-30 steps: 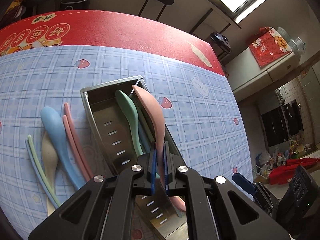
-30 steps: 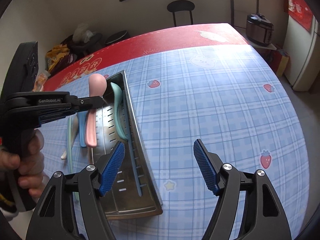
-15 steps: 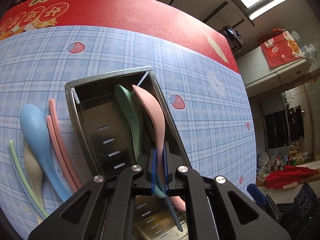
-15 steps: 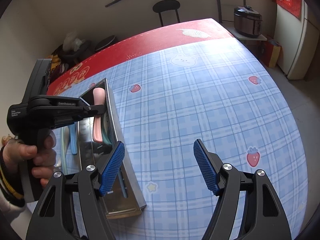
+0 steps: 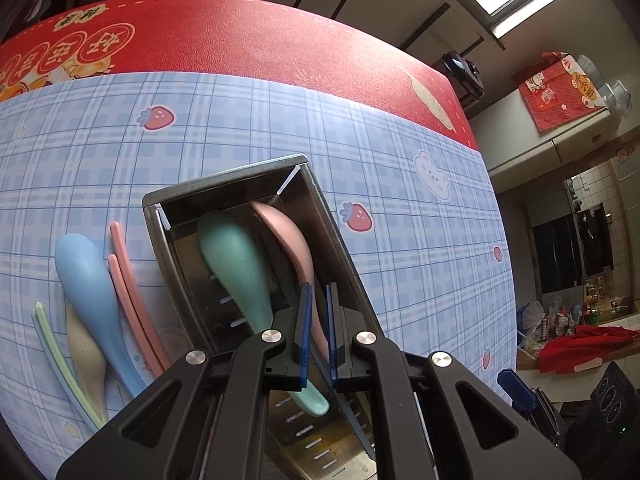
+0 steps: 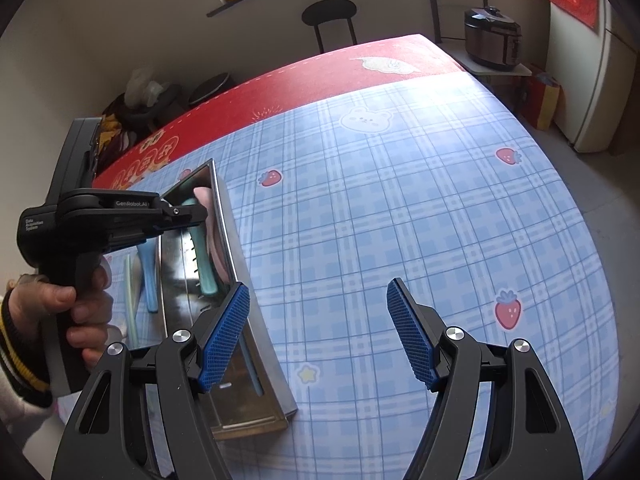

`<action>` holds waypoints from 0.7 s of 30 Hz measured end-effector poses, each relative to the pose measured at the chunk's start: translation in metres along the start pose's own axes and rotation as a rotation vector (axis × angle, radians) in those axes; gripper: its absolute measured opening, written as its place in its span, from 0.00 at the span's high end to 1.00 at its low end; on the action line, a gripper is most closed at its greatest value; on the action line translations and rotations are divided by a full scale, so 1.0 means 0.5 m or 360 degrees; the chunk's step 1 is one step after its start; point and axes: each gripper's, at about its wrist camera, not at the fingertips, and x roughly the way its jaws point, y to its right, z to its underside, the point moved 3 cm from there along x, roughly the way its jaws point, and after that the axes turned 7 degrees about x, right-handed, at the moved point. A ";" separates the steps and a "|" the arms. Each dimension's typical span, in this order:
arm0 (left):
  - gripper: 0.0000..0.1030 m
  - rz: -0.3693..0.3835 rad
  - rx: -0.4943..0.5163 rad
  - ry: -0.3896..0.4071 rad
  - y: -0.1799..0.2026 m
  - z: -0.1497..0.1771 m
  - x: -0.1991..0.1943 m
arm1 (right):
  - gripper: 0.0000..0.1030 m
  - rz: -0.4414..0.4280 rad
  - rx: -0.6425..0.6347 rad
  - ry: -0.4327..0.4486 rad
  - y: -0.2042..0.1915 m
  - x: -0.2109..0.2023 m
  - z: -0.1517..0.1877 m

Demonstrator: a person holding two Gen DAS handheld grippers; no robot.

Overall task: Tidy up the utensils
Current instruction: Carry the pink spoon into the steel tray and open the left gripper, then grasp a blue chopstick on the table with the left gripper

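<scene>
Now, left gripper clenched on the pink spoon, bowl ahead of the fingers inside the tray; released crooked, it could wedge over the green spoon. Right gripper gapes empty, tray just left of its fingers.

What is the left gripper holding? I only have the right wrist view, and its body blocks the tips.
Observer: The left gripper is shut on the handle of a pink spoon.
Operator: Is the spoon in the tray yet?
Observer: Its bowl is inside the metal tray, near the far wall, beside a green spoon. I can't tell whether it touches the bottom.
Operator: Anything left outside that I can't see?
Observer: Yes, a pair of pink chopsticks lies on the cloth between the tray and the blue spoon.
</scene>
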 end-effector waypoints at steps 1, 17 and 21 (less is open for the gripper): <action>0.92 0.0001 0.0015 0.0012 0.002 0.002 -0.011 | 0.33 -0.0002 0.0003 0.0002 -0.001 -0.002 0.000; 0.75 -0.0185 0.0127 0.0311 -0.080 0.148 -0.254 | 0.33 -0.0098 -0.0064 -0.0018 -0.100 -0.001 0.032; 0.75 -0.0252 0.0037 0.0329 -0.132 0.203 -0.290 | 0.33 -0.0114 -0.0122 -0.0038 -0.143 0.008 0.052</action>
